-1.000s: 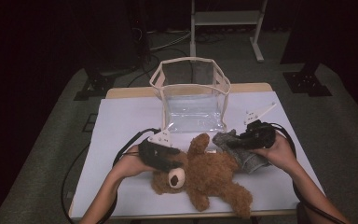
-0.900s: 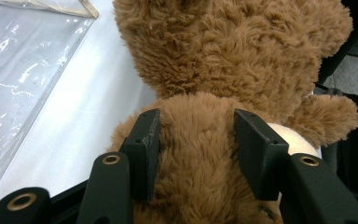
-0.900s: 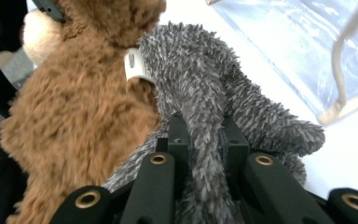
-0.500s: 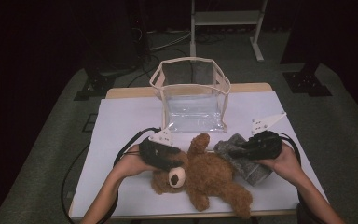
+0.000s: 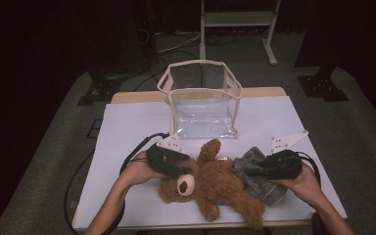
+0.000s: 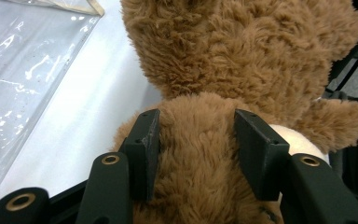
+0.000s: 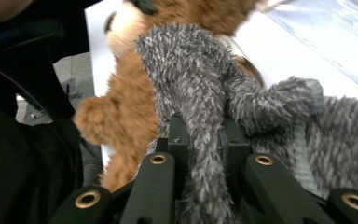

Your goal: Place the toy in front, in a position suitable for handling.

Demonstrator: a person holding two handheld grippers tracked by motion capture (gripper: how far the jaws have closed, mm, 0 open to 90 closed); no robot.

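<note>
A brown teddy bear [image 5: 220, 183] lies on its back on the white table [image 5: 127, 127], head to the left. My left gripper [image 5: 183, 171] is at its head; in the left gripper view my jaws [image 6: 196, 140] press brown fur [image 6: 242, 60] between them. A grey fuzzy cloth [image 5: 274, 193] lies over the bear's right side. My right gripper [image 5: 248, 171] is shut on a fold of that cloth [image 7: 191, 70], with the bear [image 7: 121, 121] just behind it.
A clear plastic bag with a cream rim [image 5: 200, 63] stands open at the table's middle back; its flat panel [image 6: 23, 70] lies close to the bear. A metal stand [image 5: 237, 19] and cables are on the dark floor beyond.
My right gripper has pulled back toward the near edge with the grey cloth in it. The left gripper and the bear's head have stayed put.
</note>
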